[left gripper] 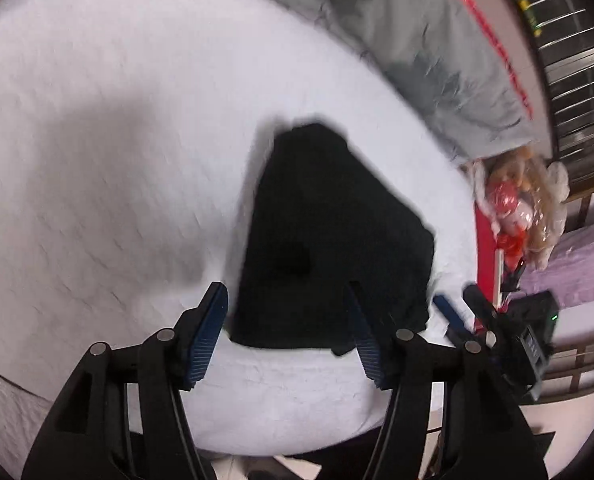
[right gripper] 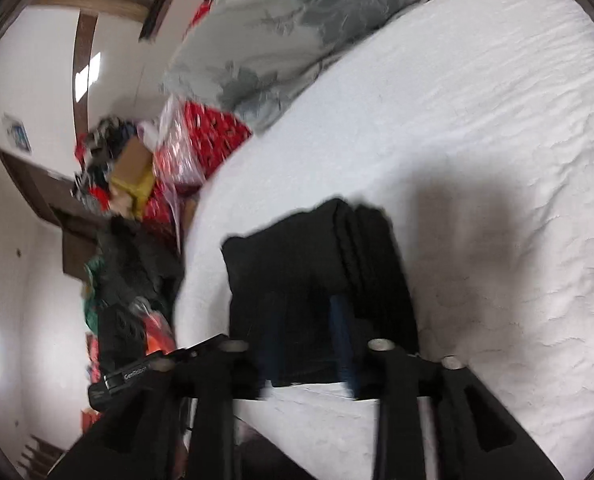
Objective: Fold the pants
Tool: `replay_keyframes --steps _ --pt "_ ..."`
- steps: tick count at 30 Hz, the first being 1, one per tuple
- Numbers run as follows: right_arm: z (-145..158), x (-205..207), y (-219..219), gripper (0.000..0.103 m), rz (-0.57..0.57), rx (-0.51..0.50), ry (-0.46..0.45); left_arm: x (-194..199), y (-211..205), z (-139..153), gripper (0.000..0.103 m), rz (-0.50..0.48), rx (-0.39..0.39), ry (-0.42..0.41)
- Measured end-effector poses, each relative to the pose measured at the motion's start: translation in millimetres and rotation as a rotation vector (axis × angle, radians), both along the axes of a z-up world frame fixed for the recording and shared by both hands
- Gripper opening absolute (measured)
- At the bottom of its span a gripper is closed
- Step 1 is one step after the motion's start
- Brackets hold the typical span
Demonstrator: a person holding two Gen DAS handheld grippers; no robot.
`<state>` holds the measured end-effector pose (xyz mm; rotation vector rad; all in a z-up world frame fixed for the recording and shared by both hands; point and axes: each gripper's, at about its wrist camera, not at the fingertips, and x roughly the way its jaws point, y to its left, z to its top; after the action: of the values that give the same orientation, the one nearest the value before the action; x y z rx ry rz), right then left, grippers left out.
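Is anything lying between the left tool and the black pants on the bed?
Nothing visible does. The left tool stands open right at the near edge of the folded black pants, with only bare white bedsheet around them.

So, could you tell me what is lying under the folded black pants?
The black pants rest directly on the white bedsheet, which shows on all sides of them. Whatever lies beneath the fabric itself is covered.
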<state>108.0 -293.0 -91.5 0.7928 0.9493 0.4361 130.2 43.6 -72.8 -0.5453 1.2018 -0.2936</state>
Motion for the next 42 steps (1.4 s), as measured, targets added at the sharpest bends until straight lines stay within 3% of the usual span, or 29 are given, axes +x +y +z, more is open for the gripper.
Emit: replay_keyframes --steps 1,2,8,17,20,22,24,26,28,42 --pt "1 -1 -5 0.07 -0.018 0.004 0.002 4 7 4 0.06 0.0 0.0 -0.011" --pt "1 -2 -10 0.077 -0.035 -0.001 0.005 8 12 3 0.062 0.001 -0.009 0.0" --pt "-23 6 -21 0.077 -0.047 0.002 0.087 31 23 -30 0.062 -0.009 -0.104 0.127" --pt "-39 28 -10 0.08 0.033 0.007 0.095 44 9 -44 0.065 -0.044 -0.147 0.17" --pt "-39 32 -1 0.08 0.074 0.003 0.09 43 2 -38 0.065 -0.051 -0.088 0.153" --pt "-36 33 4 0.08 0.079 -0.02 0.084 36 -3 -29 0.065 -0.03 0.005 0.095" --pt "-34 32 7 0.08 0.08 -0.033 0.08 28 -14 -17 0.065 -0.008 0.169 0.006" --pt "-33 31 9 0.08 0.08 -0.044 0.077 22 -24 -12 0.065 -0.016 0.266 -0.048" --pt "-33 31 11 0.08 0.088 -0.062 0.077 18 -30 -10 0.065 -0.022 0.308 -0.07" --pt "-30 33 17 0.08 0.096 -0.103 0.079 20 -28 -9 0.065 -0.021 0.299 -0.051"
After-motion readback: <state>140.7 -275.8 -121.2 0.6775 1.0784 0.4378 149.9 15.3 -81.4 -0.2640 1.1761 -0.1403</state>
